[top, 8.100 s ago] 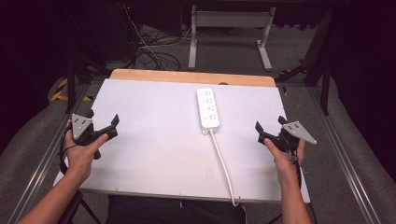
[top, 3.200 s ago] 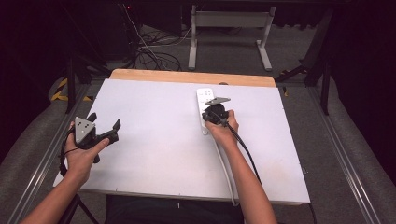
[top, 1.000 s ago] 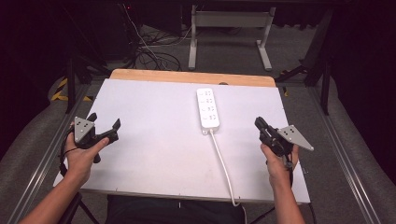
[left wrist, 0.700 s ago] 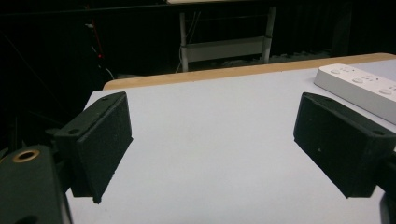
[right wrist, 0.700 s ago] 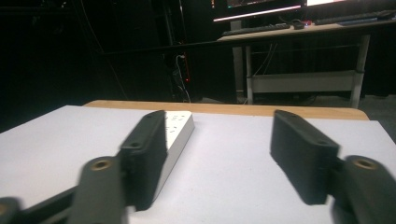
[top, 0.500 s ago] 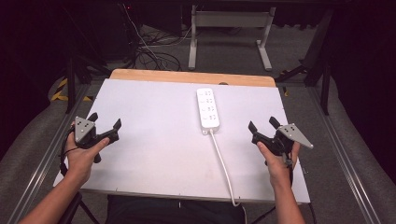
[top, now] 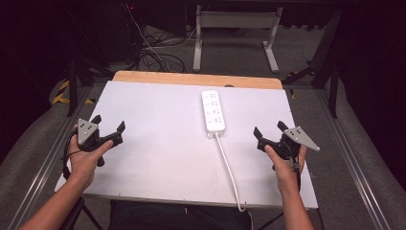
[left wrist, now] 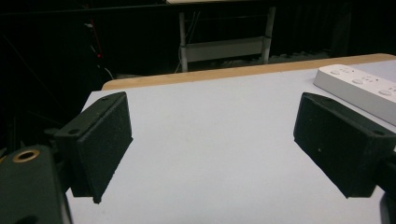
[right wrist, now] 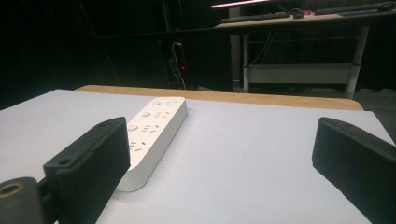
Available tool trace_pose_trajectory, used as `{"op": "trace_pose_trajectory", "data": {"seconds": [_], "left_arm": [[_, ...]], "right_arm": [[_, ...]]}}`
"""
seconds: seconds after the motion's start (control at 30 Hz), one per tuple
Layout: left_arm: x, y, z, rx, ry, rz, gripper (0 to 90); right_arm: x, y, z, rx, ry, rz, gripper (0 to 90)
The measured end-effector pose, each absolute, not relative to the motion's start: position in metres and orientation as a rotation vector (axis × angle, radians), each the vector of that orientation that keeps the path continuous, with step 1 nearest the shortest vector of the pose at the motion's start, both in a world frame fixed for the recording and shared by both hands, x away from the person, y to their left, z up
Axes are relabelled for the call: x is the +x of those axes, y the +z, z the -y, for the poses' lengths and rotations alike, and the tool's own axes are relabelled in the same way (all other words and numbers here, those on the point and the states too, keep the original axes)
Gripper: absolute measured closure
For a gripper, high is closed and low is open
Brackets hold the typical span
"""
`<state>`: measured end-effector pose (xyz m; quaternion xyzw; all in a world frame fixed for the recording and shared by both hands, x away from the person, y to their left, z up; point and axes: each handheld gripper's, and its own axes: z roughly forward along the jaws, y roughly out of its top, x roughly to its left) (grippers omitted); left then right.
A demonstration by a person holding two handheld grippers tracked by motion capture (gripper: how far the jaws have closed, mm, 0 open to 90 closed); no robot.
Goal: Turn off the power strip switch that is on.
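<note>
left of the right claw, well apart: power strip

A white desk with a bare wooden strip along its far edge stands on grey carpet in a dark room. Beyond the far edge, a pale metal frame on two feet stands on the floor, with a tangle of black cables to its left. Metal rails run along both sides of the desk, and yellow-and-black tape marks the floor off its far left corner.
</note>
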<state>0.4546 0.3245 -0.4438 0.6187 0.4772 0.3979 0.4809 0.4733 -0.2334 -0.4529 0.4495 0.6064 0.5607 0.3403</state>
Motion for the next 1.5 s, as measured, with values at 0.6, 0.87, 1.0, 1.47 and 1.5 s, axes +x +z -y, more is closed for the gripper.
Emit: {"op": "trace_pose_trajectory", "data": {"seconds": [0.6,0.87,1.0,1.47,1.5], "left_arm": [[0.4523,-0.4427,-0.3251,1.503,0.974,-1.153,12.0],[0.4555,-0.4422,-0.3205,1.516,0.967,-1.134,12.0],[0.4543,-0.442,-0.3201,1.518,0.965,-1.125,12.0],[0.4506,-0.4421,-0.3258,1.509,0.979,-1.148,12.0],[0.4504,-0.4421,-0.3261,1.508,0.98,-1.15,12.0]], "right_arm": [[0.473,-0.4521,0.2276,1.13,1.439,-1.608,5.0],[0.4673,-0.4522,0.2317,1.138,1.432,-1.599,5.1],[0.4657,-0.4517,0.2323,1.146,1.427,-1.593,5.1],[0.4735,-0.4539,0.2271,1.14,1.42,-1.624,5.3],[0.4737,-0.4539,0.2268,1.141,1.42,-1.625,5.3]]}}
